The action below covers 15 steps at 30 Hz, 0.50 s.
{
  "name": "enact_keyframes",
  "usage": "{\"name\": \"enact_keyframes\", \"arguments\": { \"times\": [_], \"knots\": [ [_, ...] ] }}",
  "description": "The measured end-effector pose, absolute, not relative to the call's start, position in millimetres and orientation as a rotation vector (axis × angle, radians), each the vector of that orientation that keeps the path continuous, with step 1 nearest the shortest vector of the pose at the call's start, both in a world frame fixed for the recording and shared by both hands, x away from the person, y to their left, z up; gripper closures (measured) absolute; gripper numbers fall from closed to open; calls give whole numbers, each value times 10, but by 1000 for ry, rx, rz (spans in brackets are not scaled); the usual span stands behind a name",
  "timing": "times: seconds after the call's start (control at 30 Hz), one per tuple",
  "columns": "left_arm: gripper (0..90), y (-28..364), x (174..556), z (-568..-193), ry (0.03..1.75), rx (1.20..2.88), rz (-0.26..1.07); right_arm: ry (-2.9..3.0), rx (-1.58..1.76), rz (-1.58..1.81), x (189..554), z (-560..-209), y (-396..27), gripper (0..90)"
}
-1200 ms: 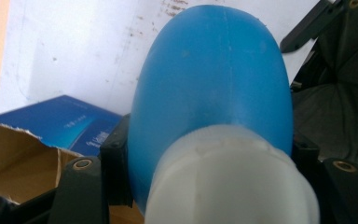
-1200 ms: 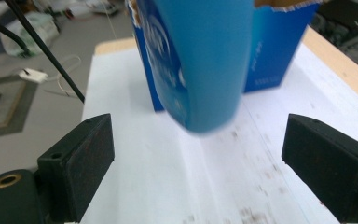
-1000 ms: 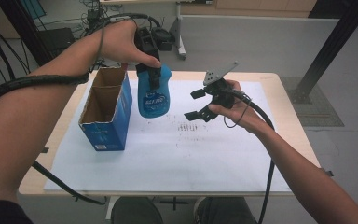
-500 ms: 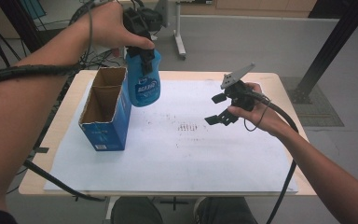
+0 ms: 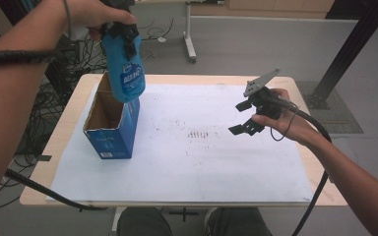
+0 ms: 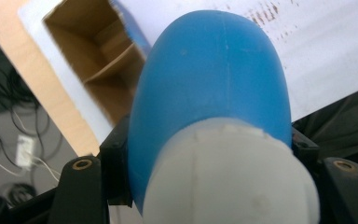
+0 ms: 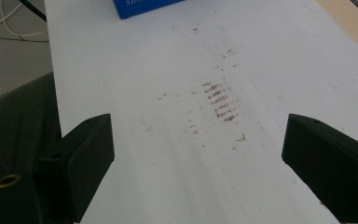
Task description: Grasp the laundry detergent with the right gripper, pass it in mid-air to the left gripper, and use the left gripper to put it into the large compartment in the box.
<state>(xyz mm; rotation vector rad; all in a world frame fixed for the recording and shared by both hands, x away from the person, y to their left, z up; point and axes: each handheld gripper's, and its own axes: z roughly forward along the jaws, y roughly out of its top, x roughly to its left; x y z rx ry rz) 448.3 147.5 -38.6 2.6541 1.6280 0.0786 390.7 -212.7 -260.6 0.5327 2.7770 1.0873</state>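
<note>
Left side: left gripper (image 5: 123, 30) is holding a blue bottle (image 5: 126, 69) up in the air, hanging cap-end up above the open top of the blue cardboard box (image 5: 112, 127) — bottom of the bottle is sitting just over the box's far rim, not inside it as far as the high view shows. Jaws are clamping the bottle at its upper end; in the left gripper view the white cap (image 6: 228, 177) is filling the space between them and the blue body (image 6: 209, 74) is running away toward the box's brown interior (image 6: 88, 51).

Handling, as a judgement: smooth rounded plastic, likely slippery, and the body probably gives if squeezed. Fill level can't be told, so weight is unknown. Shoulder just under the cap looks like the stiffest spot to be gripping — that is where the jaws are sitting. Box is thin card standing upright, light, so it may tip or slide if nudged.

Middle: white sheet (image 5: 187, 162) is covering the worktop (image 5: 69, 132), with brown scuff marks (image 7: 221, 105) near its centre.

Right side: right gripper (image 5: 243, 118) is hovering over the sheet, well apart from bottle and box, jaws spread wide and gripping nothing.
</note>
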Motion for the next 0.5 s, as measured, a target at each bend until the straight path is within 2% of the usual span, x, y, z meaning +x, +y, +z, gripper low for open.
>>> {"name": "enact_keyframes", "arguments": {
  "times": [0.17, 0.23, 0.3, 0.5],
  "knots": [
    [375, 1724, 4500, -239, 1806, 2512, 107, 2772, 534, 1074, 3888, -2586, -2155, 92],
    [375, 1754, 4502, -222, 1826, 2498, 112, 2772, 533, 1070, 3880, -2580, -2160, 92],
    [375, 1874, 4504, -150, 1918, 2410, 137, 2772, 531, 1066, 3874, -2571, -2169, 92],
    [375, 2009, 4512, -56, 1999, 2331, 183, 2766, 532, 1051, 3861, -2541, -2204, 92]
  ]
}}
